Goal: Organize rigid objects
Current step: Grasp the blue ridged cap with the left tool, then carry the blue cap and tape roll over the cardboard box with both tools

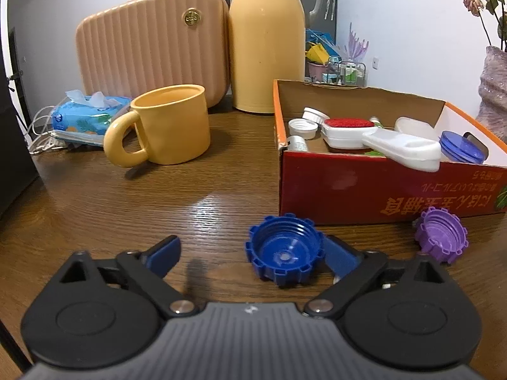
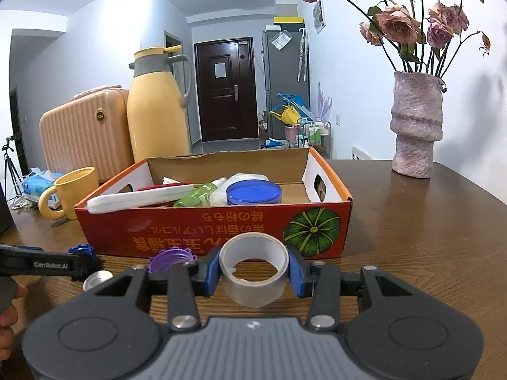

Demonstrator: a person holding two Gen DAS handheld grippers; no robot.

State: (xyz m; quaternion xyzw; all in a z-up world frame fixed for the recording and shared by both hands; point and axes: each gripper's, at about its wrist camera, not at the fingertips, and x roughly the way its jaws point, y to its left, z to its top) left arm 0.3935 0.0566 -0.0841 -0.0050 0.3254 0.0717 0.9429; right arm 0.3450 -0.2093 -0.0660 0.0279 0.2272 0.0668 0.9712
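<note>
Left tool (image 1: 252, 253) spread; blue cap (image 1: 284, 251) between fingers, beside right one.

Bare table (image 1: 111, 221) lies open left of the blue cap (image 1: 285, 253); the red box (image 1: 364, 190) walls off the right, just behind both caps. Mug (image 1: 171, 126), flask (image 1: 266, 41) and case (image 1: 152, 47) block the far side.

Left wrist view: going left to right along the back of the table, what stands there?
Tissue pack → yellow mug → ribbed pink case → yellow thermos jug → red cardboard box → vase.
</note>
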